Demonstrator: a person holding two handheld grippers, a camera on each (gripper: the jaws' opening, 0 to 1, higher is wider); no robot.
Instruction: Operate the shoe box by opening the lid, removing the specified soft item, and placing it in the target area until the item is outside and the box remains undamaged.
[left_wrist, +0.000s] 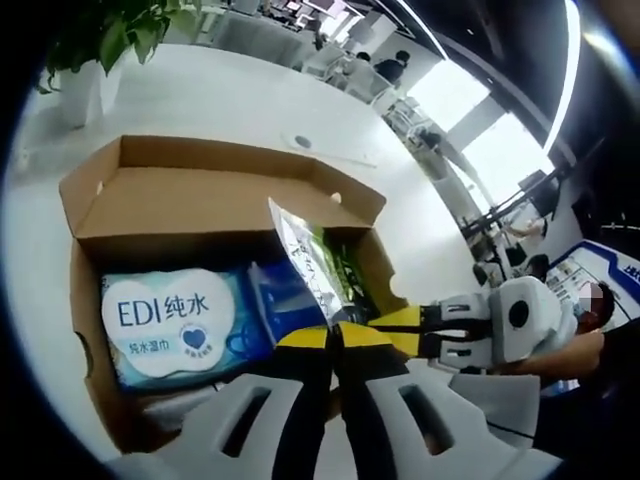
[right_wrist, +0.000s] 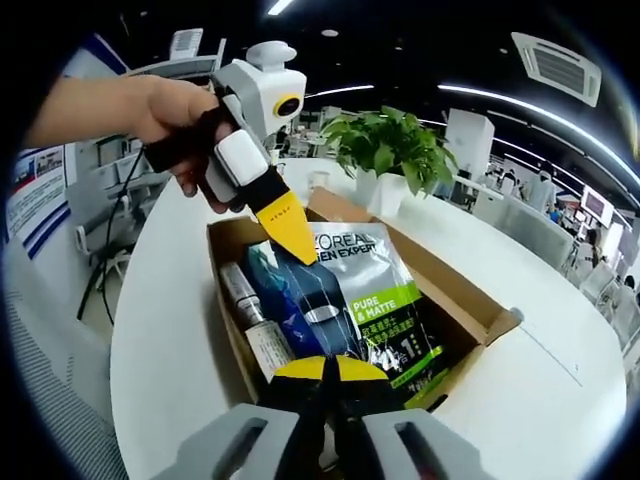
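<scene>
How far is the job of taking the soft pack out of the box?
Done: the box has its lid flaps open. In hand: both grippers, left and right, are shut on the L'Oreal pouch, which stands partly lifted. Left: bring it fully outside and place it on the white table.

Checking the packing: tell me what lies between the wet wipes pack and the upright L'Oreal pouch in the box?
A blue packet lies between wipes pack and pouch, in the left gripper view.
</scene>
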